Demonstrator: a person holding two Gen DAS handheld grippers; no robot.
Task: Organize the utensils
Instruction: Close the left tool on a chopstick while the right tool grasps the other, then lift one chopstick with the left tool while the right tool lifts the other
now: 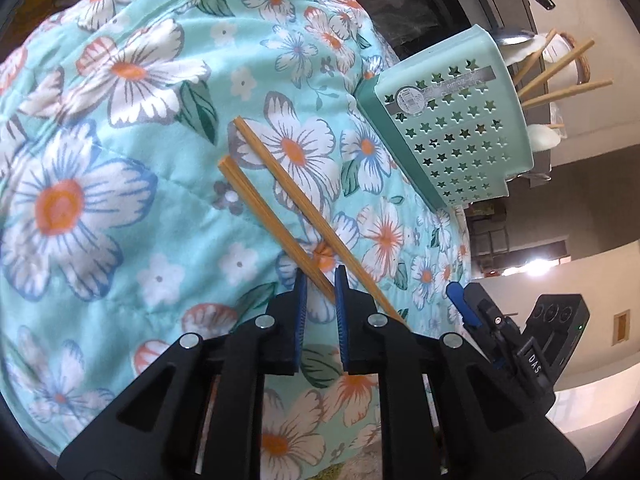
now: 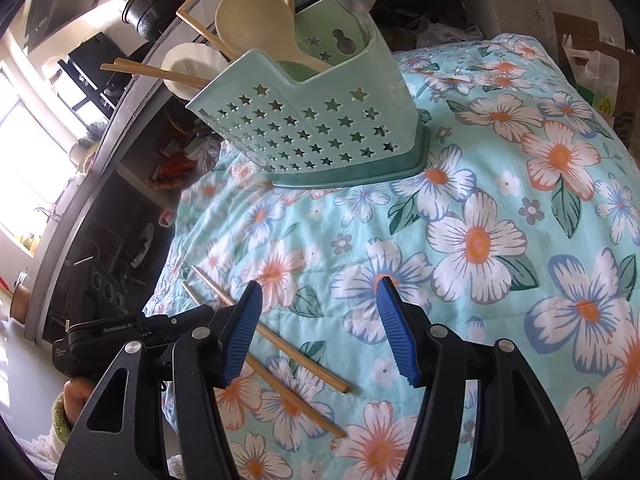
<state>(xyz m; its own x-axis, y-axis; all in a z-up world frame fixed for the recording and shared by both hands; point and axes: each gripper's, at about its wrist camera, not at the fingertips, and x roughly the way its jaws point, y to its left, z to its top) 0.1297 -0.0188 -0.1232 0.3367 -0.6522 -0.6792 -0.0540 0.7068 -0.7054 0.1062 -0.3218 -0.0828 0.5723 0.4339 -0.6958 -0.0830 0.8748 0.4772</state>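
Left wrist view shows the left gripper (image 1: 320,276) with its fingers (image 1: 301,300) drawn narrow around the thin end of one chopstick (image 1: 276,224). The stick passes between the blue pads at their tips and looks pinched there, though whether both pads press firmly is hard to tell. A second chopstick (image 1: 312,216) lies just beside it on the flowered quilt (image 1: 120,160), its thin end running under the outer side of the gripper.

Both sticks are light, stiff slivers of bamboo, smooth and apt to pivot or slip when held near one end only. A hold nearer the middle would probably steady one better; at the tip it will likely droop or swing when lifted. The soft quilt gives under pressure, so the pads can sink around the stick.

Their long axes run nearly parallel, from the thin ends at the left gripper up and away to the squared thick ends, which point away from the gripper, left of the holder (image 1: 452,136).

In the right wrist view the right gripper (image 2: 320,320) hangs above the quilt with its fingers (image 2: 396,336) wide and nothing between them. The green star-punched holder stands beyond, already carrying spoons (image 2: 256,20) and other chopsticks (image 2: 152,72) leaning out of its top.
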